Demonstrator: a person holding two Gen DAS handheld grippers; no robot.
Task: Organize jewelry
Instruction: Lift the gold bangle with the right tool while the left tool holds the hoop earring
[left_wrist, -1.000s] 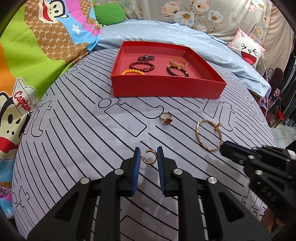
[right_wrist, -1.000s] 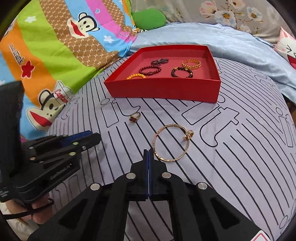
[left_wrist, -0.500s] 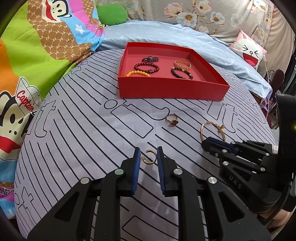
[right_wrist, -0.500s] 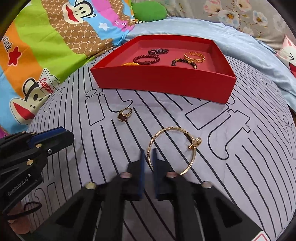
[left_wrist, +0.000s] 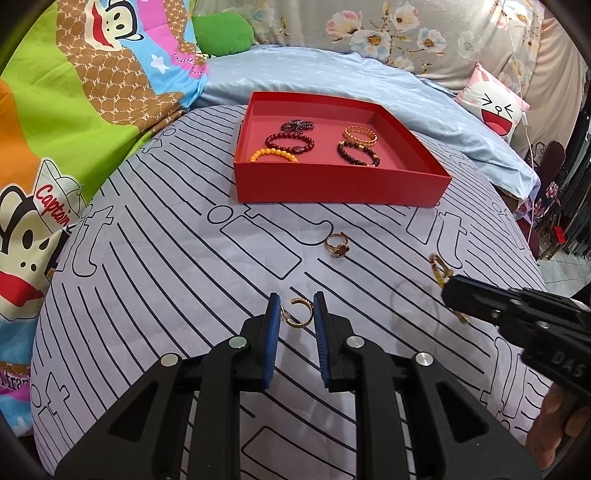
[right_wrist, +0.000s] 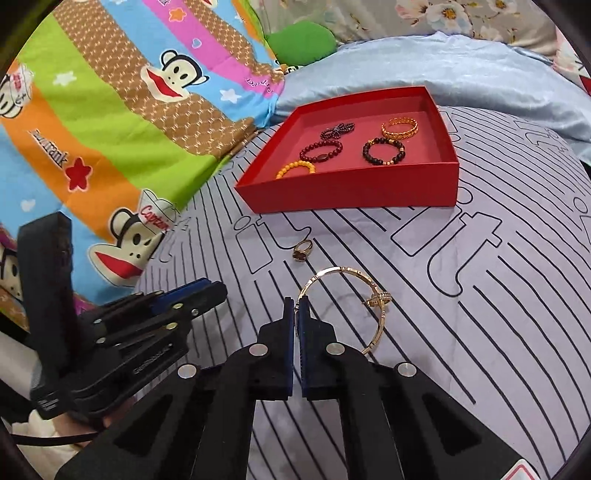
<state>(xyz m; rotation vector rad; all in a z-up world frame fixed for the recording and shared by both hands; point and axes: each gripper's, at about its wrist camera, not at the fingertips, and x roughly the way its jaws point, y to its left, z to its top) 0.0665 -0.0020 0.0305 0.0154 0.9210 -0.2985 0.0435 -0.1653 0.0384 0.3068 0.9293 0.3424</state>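
Black plastic left claw (left_wrist: 297, 308), blue finger pads (left_wrist: 272, 334), silver round screws, right claw (right_wrist: 296, 308) alike

"Captain" on monkey's hat on cartoon blanket (left_wrist: 51, 205), left edge; "DAS" on right gripper (left_wrist: 452, 291) body, lower right.

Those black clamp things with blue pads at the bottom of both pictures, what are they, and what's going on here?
They are two-finger tools that a person holds, each carrying a camera looking along its fingers, so each picture is one tool's own view. The left hand-held gripper is open around a small gold hoop earring lying on the striped cloth. The right hand-held gripper is pinched shut on a gold bangle. A gold ring lies loose nearby. The red tray already holds five bracelets.
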